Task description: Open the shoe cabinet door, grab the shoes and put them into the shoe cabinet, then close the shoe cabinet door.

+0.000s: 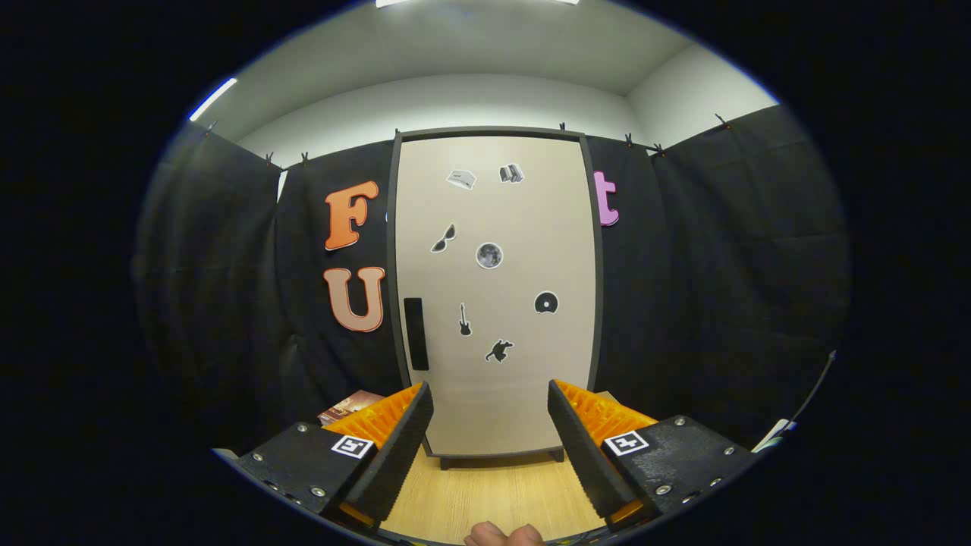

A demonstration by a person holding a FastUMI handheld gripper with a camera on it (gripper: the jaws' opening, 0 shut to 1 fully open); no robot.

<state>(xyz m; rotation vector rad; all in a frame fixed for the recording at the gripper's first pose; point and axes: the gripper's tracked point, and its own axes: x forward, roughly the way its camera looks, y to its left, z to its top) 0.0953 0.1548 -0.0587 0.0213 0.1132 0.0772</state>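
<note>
a: where do we stand?

b: we face the shoe cabinet (493,296) head on, its door (497,227) shut flat in its dark frame. our gripper (490,447) has its jaws released, wide apart, with nothing between them but bare wooden floor (485,493).

a: so the step in hand is the opening, we judge.

b: yes. the dark handle (415,334) is an upright slot near the door's left edge, low on the panel. it sits beyond the jaws and off to the left of the left finger's line, well apart from both tips.

a: how do we do it well?

b: we shift left until the handle lies between the jaws, go in square to the door, and hook or pinch the slot's edge rather than press the flat panel. the hinge is likely on the right, so we'd pull in an arc toward ourselves, not straight back, and keep the grip loose enough to turn with the swing.

a: and the shoes?

b: we cannot tell. something reddish (350,406) lies on the floor left of the cabinet, behind the left finger, but it's too hidden to name.

a: the stickers on the door?

b: decoration; we ignore them.
</note>
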